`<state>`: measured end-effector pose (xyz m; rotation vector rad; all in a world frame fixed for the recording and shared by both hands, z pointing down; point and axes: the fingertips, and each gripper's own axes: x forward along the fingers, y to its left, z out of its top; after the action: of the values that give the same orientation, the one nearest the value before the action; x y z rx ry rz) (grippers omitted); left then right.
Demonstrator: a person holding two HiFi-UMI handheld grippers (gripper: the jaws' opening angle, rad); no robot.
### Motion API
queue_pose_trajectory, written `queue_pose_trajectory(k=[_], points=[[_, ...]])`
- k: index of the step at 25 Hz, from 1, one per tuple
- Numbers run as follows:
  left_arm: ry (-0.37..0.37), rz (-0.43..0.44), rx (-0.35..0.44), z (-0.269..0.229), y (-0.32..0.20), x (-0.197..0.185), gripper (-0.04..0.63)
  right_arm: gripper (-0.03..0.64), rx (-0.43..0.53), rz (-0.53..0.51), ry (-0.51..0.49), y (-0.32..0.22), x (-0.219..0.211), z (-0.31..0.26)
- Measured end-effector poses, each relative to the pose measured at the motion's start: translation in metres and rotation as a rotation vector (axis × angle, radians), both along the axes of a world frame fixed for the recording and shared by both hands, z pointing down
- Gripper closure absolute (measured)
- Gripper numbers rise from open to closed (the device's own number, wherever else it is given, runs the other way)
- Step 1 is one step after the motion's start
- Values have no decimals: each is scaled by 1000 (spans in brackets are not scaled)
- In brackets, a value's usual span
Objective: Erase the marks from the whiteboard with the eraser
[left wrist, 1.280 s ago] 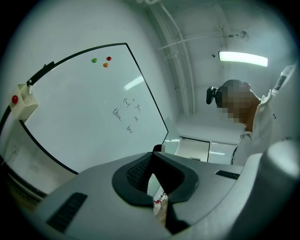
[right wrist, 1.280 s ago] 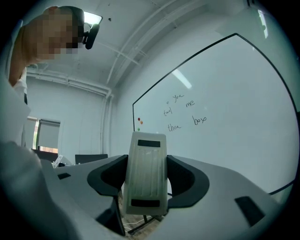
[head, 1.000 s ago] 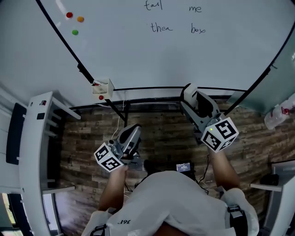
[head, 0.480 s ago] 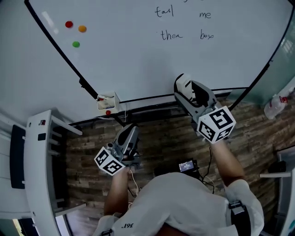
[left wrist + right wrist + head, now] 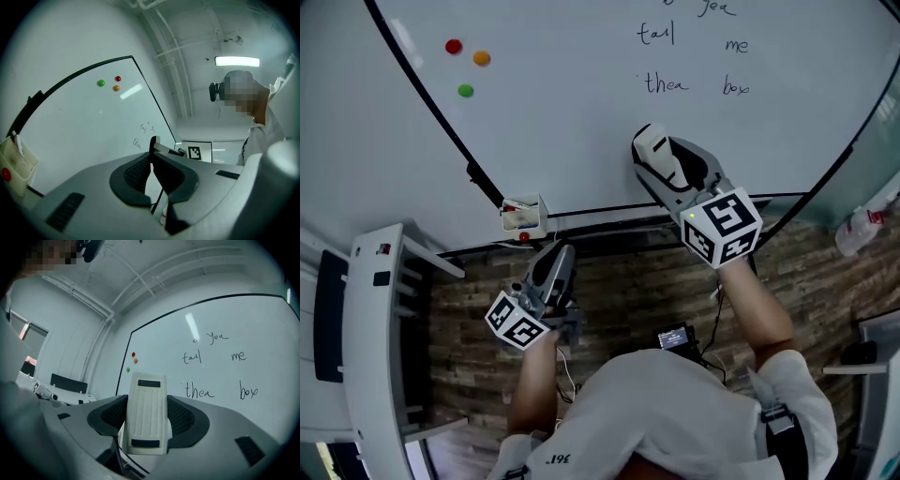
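Note:
The whiteboard (image 5: 581, 122) fills the top of the head view, with handwritten words "tail" (image 5: 656, 34), "me" (image 5: 737, 44), "thea" (image 5: 664, 84) and "box" (image 5: 736, 88). My right gripper (image 5: 661, 164) is shut on the white eraser (image 5: 654, 155), held up just below "thea". In the right gripper view the eraser (image 5: 146, 412) stands upright between the pads, with "thea" (image 5: 200, 391), "box" (image 5: 248, 391) and "yea" (image 5: 217, 336) beyond it. My left gripper (image 5: 555, 262) hangs low over the floor, shut with nothing in it (image 5: 151, 159).
Three coloured magnets (image 5: 466, 91) sit on the board's upper left. A small marker holder (image 5: 523, 216) hangs at the board's lower edge. A white desk (image 5: 370, 328) stands at the left, a bottle (image 5: 860, 230) at the right, a small device (image 5: 675, 337) on the wooden floor.
My right gripper has risen with the eraser from the board's bottom rail up onto the board area, closer to the words. The left gripper has barely moved.

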<state>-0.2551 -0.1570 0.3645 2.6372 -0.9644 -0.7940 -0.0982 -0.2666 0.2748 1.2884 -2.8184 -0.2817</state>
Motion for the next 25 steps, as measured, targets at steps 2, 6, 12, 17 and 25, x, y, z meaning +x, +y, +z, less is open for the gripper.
queue_pose_trajectory(k=[2, 6, 12, 17, 25], points=[[0, -13, 13, -6, -7, 2, 589, 342, 21, -7, 13, -9, -4, -11], [-3, -31, 40, -20, -18, 5, 588, 342, 64, -13, 40, -26, -13, -33], [-9, -71, 79, -36, -34, -4, 587, 342, 128, -1, 89, -46, -25, -57], [-12, -116, 110, -51, -51, -16, 588, 342, 177, 33, 130, -65, -39, -77], [-27, -161, 149, -74, -79, -30, 588, 342, 313, 164, 243, -97, -65, -121]])
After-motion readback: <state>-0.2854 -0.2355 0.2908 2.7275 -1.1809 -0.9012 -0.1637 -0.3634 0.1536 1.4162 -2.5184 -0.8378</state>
